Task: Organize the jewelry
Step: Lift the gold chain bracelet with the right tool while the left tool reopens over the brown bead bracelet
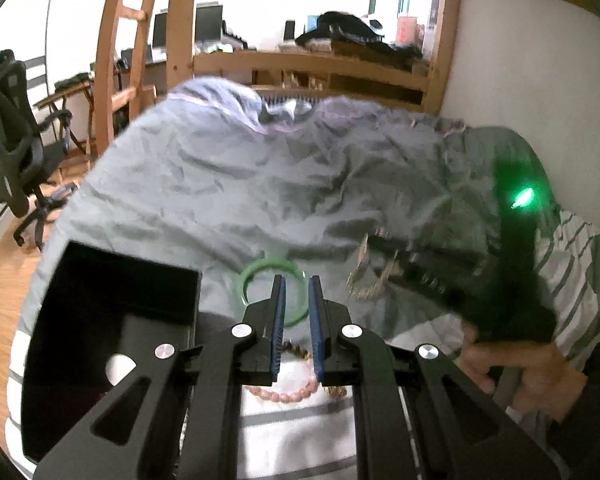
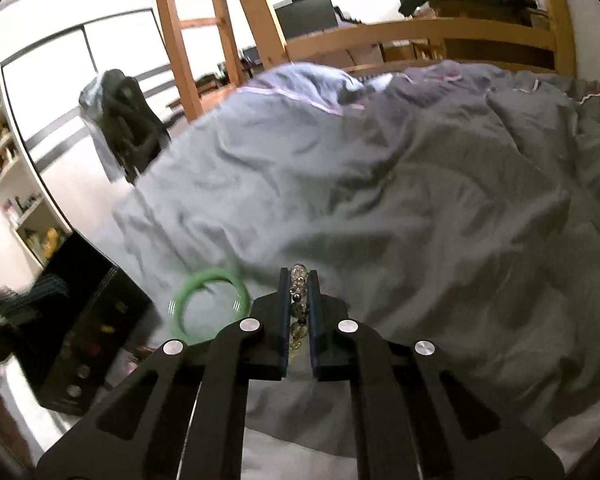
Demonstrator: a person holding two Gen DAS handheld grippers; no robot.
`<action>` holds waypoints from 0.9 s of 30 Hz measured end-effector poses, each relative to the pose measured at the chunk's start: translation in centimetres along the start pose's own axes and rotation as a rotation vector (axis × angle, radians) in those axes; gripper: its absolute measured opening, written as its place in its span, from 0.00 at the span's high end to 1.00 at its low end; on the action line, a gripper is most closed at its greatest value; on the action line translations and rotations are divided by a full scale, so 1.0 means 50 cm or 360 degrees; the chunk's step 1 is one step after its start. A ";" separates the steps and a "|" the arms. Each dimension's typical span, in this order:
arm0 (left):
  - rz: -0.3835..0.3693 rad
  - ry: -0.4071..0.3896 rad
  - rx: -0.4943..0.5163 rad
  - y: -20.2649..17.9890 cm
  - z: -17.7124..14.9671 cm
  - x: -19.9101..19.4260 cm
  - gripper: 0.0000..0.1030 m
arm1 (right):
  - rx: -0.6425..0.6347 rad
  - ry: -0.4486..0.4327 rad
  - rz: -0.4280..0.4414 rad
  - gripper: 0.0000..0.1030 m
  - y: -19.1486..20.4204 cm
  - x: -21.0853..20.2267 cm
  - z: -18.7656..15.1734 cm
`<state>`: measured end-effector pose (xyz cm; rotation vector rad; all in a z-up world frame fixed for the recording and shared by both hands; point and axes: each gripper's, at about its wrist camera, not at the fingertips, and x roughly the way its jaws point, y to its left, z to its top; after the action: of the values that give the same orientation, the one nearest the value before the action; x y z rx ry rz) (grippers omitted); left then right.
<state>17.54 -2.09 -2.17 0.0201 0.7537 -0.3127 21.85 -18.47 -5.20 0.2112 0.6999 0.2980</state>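
Observation:
A green bangle (image 1: 256,271) lies on the grey duvet (image 1: 220,184), just ahead of my left gripper (image 1: 297,280), which is open by a narrow gap with nothing between its pads. A pink bead bracelet (image 1: 288,394) and a brown bead bracelet (image 1: 300,350) lie below it. A black jewelry box (image 1: 112,320) stands open at the left. My right gripper (image 2: 299,276) is shut on a clear and dark beaded bracelet (image 2: 298,304), held above the duvet (image 2: 380,200). The bangle (image 2: 208,304) and the box (image 2: 80,332) sit to its left. The right gripper also shows blurred in the left wrist view (image 1: 370,276).
A wooden bed frame (image 1: 300,64) and ladder (image 1: 128,60) stand behind the bed. An office chair (image 1: 16,152) is at the left on the wood floor. A white wall (image 1: 540,60) borders the bed at the right. A striped sheet (image 1: 284,432) lies at the near edge.

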 end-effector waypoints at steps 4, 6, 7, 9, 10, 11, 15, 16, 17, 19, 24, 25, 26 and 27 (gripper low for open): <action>0.0008 0.0131 0.0028 -0.016 -0.031 0.050 0.48 | 0.0026 -0.0070 0.0035 0.92 0.007 -0.023 0.016; 0.0072 0.0161 0.0056 -0.024 -0.045 0.074 0.30 | 0.0039 -0.0085 0.0050 0.92 0.008 -0.029 0.024; 0.0097 0.0204 0.0076 -0.029 -0.050 0.092 0.30 | 0.0044 -0.0090 0.0055 0.92 0.008 -0.029 0.026; 0.0174 0.0246 0.0136 -0.037 -0.061 0.117 0.30 | 0.0061 -0.0100 0.0070 0.92 0.008 -0.034 0.028; 0.0212 0.0252 0.0187 -0.044 -0.066 0.125 0.33 | 0.0067 -0.0101 0.0079 0.92 0.008 -0.034 0.029; 0.0247 0.0263 0.0234 -0.049 -0.070 0.132 0.36 | 0.0073 -0.0104 0.0088 0.92 0.008 -0.035 0.031; 0.0294 0.0273 0.0304 -0.056 -0.078 0.139 0.43 | 0.0085 -0.0096 0.0109 0.92 0.007 -0.034 0.030; 0.0313 0.0271 0.0311 -0.055 -0.078 0.138 0.48 | 0.0088 -0.0095 0.0111 0.92 0.007 -0.033 0.030; 0.0329 0.0260 0.0321 -0.054 -0.078 0.136 0.49 | 0.0089 -0.0095 0.0116 0.92 0.008 -0.033 0.031; 0.0298 0.0205 0.0342 -0.063 -0.075 0.124 0.49 | 0.0088 -0.0096 0.0119 0.92 0.009 -0.034 0.031; 0.0202 0.0178 0.0421 -0.098 -0.080 0.117 0.49 | 0.0096 -0.0094 0.0113 0.92 0.011 -0.033 0.030; 0.0193 0.0226 0.0396 -0.093 -0.084 0.132 0.52 | 0.0100 -0.0092 0.0113 0.92 0.012 -0.033 0.030; 0.0185 0.0271 0.0364 -0.086 -0.089 0.144 0.58 | 0.0099 -0.0090 0.0112 0.92 0.014 -0.033 0.030; 0.0169 0.0338 0.0307 -0.073 -0.093 0.160 0.60 | 0.0098 -0.0088 0.0113 0.92 0.014 -0.033 0.030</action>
<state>18.86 -7.14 -10.62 0.2783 0.9269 -0.2834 21.50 -18.50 -2.89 0.3026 0.6484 0.3376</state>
